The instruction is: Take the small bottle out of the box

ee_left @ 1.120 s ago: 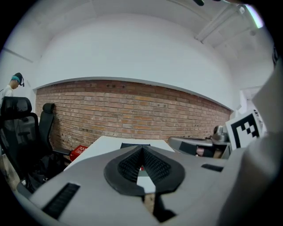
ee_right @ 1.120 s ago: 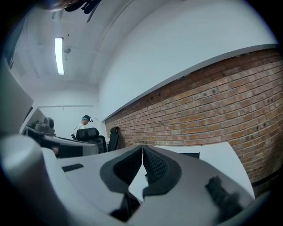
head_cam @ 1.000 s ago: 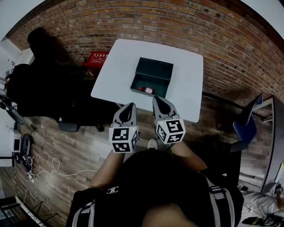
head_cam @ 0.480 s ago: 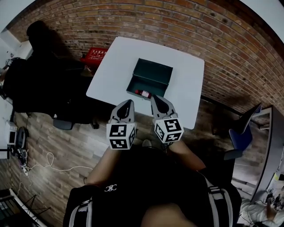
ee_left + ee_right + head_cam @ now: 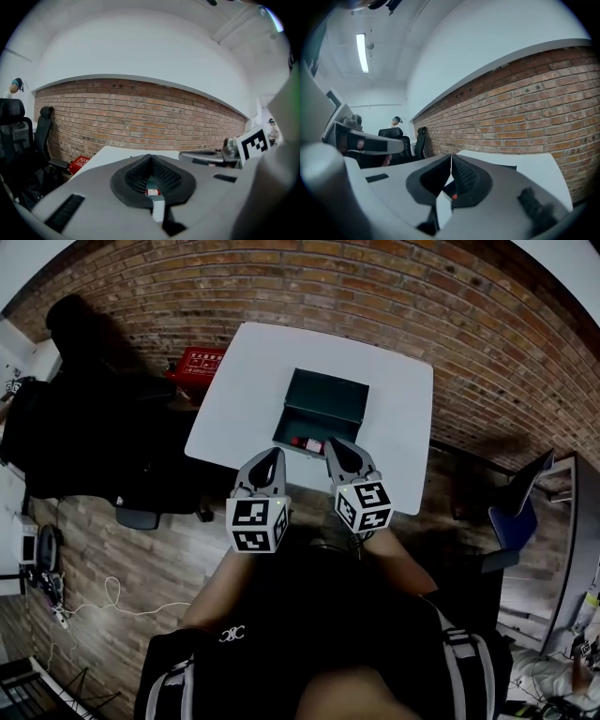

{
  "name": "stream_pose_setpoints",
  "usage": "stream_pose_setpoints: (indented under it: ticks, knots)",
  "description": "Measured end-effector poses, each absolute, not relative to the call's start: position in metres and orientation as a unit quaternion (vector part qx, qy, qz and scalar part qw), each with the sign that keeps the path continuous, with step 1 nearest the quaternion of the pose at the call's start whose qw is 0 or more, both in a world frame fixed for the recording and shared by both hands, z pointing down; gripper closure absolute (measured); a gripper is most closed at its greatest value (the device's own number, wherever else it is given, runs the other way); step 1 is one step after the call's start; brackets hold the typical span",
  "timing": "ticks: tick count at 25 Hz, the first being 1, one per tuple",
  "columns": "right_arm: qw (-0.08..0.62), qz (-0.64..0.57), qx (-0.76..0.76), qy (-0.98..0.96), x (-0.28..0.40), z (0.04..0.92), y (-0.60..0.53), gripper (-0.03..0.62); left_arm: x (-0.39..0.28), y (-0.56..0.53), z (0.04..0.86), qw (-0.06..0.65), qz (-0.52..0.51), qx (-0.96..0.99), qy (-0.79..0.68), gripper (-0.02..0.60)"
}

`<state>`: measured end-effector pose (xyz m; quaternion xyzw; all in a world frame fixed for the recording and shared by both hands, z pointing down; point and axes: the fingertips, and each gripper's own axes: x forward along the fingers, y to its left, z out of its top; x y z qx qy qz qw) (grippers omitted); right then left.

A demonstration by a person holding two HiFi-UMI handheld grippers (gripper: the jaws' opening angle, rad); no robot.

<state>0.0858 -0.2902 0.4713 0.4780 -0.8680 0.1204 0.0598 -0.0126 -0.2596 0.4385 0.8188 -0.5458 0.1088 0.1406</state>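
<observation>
We look steeply down past our own dark shirt at one white square table set against a brick wall. One dark green box sits on it, lid open toward the wall and front wall close to the table's near edge. The tabletop is bare to the left of the box, to its right and behind the lid. One small bottle with a red part lies inside the box against the front wall.

We hold two grippers, each with one marker cube at its back. The left gripper hangs at the table's near edge, just left of the box's front corner. The right gripper reaches over that edge, its tip just beside the box's front wall, near the bottle. Both claws are clenched, tips meeting, with nothing gripped.

Beside the table on the left stand black office chairs and one red crate; on the right is one blue chair on the wood floor.

Only the left gripper view frames the bottle's red and white through the hollow under its closed tips. It also shows a distant person. Only the right gripper view shows a ceiling light.
</observation>
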Motion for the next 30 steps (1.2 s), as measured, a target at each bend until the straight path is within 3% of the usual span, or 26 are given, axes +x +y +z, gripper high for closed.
stream_pose_setpoints:
  ticks: [4, 20, 30]
  knots:
    - [0.084, 0.113, 0.436, -0.889, 0.074, 0.479, -0.302, 0.565, -0.019, -0.275, 0.438, 0.144, 0.105, 0.821, -0.542, 0.575]
    - [0.329, 0.036, 0.329, -0.884, 0.065, 0.581, -0.345, 0.563, -0.041, -0.304, 0.449, 0.164, 0.103, 0.814, -0.547, 0.575]
    - [0.359, 0.098, 0.290, -0.882, 0.062, 0.621, -0.364, 0.563, -0.060, -0.316, 0.455, 0.181, 0.096, 0.802, -0.562, 0.575]
